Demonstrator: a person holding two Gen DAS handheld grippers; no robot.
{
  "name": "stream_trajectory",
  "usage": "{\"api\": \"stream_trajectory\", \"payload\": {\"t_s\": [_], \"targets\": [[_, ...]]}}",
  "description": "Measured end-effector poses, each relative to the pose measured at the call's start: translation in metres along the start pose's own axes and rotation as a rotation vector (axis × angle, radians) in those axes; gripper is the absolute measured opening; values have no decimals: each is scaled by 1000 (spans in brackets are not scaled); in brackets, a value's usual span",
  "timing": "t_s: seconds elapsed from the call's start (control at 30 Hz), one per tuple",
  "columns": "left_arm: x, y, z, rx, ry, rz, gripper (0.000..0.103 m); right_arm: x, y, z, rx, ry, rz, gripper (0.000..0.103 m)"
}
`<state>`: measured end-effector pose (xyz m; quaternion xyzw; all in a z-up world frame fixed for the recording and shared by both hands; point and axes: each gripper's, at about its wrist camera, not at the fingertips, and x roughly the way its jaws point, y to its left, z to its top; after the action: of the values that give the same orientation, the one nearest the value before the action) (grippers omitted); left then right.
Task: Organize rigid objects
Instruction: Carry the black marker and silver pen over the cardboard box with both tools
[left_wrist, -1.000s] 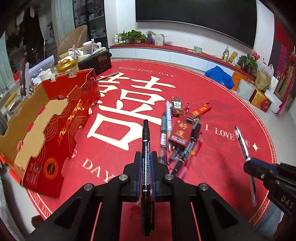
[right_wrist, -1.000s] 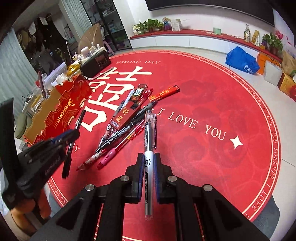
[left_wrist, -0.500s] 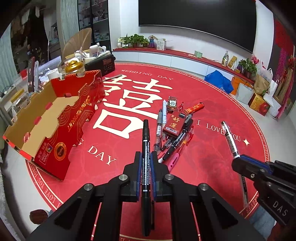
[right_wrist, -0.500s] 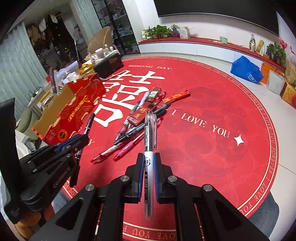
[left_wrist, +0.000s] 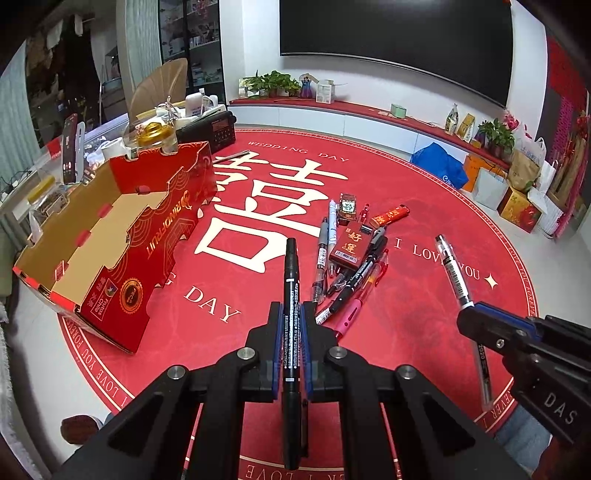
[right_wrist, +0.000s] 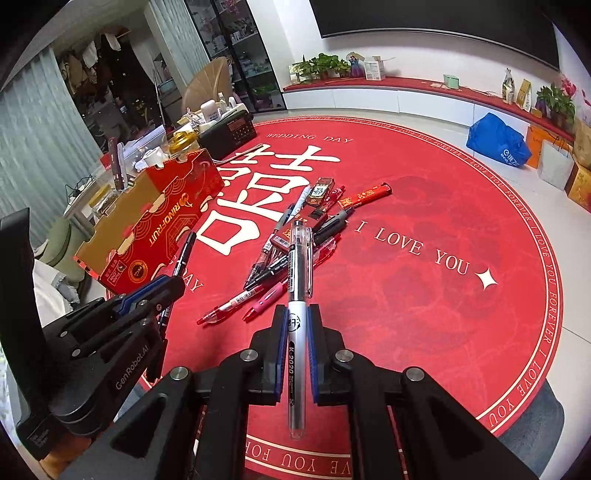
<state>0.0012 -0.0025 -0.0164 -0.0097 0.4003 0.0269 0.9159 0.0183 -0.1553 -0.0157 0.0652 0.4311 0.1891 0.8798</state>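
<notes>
My left gripper (left_wrist: 290, 314) is shut on a black marker (left_wrist: 291, 280) that points forward over the red round mat (left_wrist: 424, 314). My right gripper (right_wrist: 297, 317) is shut on a clear gel pen (right_wrist: 300, 258) with a silver barrel. Each gripper shows in the other's view: the right gripper (left_wrist: 466, 320) at the right edge, the left gripper (right_wrist: 176, 283) at the left. A heap of pens and small red boxes (left_wrist: 351, 254) lies on the mat ahead. An open red cardboard box (left_wrist: 110, 243) stands to the left, with nothing that I can see in it.
Behind the red box a low table carries a black radio (left_wrist: 212, 127), bottles and clutter. A blue bag (left_wrist: 439, 170) and gift bags line the far right wall. A red-topped low bench (left_wrist: 369, 110) runs along the back wall.
Both grippers have pulled back and risen a little from the pen heap, each keeping its pen. The box and the heap look farther off than a second ago.
</notes>
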Motion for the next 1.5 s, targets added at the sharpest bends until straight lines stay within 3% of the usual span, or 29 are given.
{"api": "stream_trajectory", "payload": {"t_s": [0.23, 0.47, 0.83, 1.2, 1.5], "targets": [[-4, 14, 10, -19, -25, 4, 10, 6, 10, 10, -21, -2, 7, 11], [-9, 50, 36, -75, -72, 41, 10, 13, 46, 47, -93, -35, 53, 11], [-15, 151, 76, -231, -138, 203, 9, 45, 146, 113, -219, -44, 235, 11], [22, 221, 104, -290, -81, 265, 9, 107, 220, 153, -249, 29, 298, 11], [54, 243, 115, -301, -36, 249, 9, 136, 236, 166, -270, 43, 268, 11]]}}
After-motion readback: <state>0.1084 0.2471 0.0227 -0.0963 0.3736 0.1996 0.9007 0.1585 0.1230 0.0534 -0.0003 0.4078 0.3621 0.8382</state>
